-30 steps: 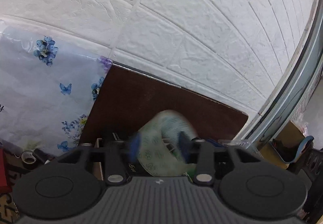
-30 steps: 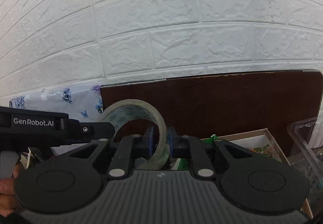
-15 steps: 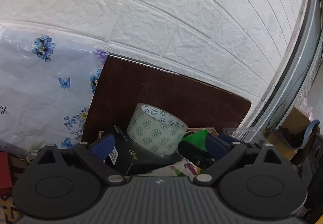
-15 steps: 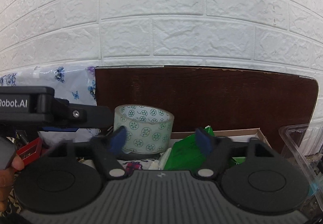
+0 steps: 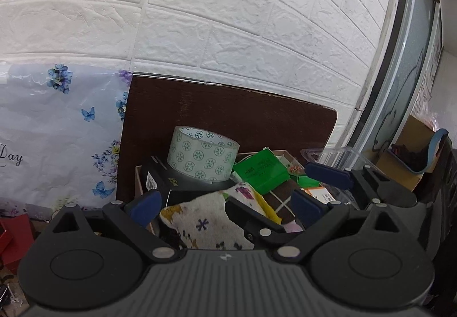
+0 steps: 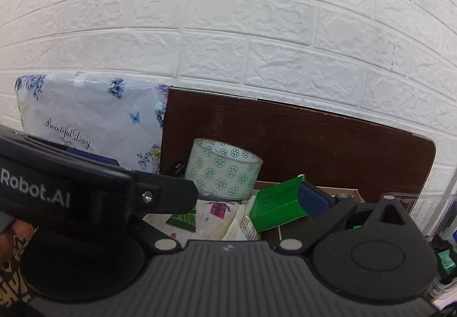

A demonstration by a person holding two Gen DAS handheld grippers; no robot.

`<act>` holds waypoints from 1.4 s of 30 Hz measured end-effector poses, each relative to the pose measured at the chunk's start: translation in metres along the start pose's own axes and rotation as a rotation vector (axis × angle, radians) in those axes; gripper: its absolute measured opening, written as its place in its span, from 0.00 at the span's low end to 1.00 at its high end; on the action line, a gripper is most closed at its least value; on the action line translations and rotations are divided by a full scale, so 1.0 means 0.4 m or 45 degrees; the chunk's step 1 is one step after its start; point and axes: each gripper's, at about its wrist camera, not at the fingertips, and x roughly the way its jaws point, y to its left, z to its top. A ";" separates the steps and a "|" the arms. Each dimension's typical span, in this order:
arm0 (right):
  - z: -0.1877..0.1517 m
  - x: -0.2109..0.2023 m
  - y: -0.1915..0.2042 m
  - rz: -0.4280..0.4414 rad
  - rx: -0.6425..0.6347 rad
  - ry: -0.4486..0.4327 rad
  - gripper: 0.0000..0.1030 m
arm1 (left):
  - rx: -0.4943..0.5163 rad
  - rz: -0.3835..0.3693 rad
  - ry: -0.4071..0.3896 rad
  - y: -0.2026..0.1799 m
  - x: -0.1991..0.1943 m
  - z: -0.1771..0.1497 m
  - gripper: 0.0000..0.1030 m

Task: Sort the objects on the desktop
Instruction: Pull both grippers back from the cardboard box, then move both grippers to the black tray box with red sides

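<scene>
A clear tape roll [image 5: 202, 155] printed with green rosettes lies flat on a black box [image 5: 158, 181] inside a cardboard box, free of both grippers. My left gripper [image 5: 225, 205] is open just short of the roll, over a patterned cloth [image 5: 205, 217]. In the right wrist view the tape roll [image 6: 222, 171] sits ahead of my right gripper [image 6: 234, 200], whose jaws are opening with nothing pressed between them. The right gripper's blue right pad [image 6: 311, 200] shows; its left finger is hidden behind the left gripper's body [image 6: 85, 191].
A green carton [image 5: 258, 171] and the cloth crowd the cardboard box [image 5: 285, 152]. A dark brown board [image 5: 228, 117] and a floral bag [image 5: 57, 131] lean on the white brick wall. A clear plastic container [image 5: 334, 154] stands at the right, a red box [image 5: 11, 231] at the left.
Both grippers were shut on the raised tape roll. They opened, and the roll now lies flat on the black box. Both grippers have drawn back from it.
</scene>
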 end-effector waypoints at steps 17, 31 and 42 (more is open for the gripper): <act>-0.031 -0.139 0.103 0.075 -0.028 -0.011 0.98 | 0.039 0.176 -0.007 -0.038 -0.150 -0.067 0.97; -0.098 -0.226 0.222 0.131 -0.056 0.003 0.98 | -0.075 0.275 0.020 -0.002 -0.256 -0.185 0.97; -0.176 -0.209 0.336 0.245 0.010 0.154 0.98 | -0.226 0.373 0.090 0.078 -0.310 -0.300 0.97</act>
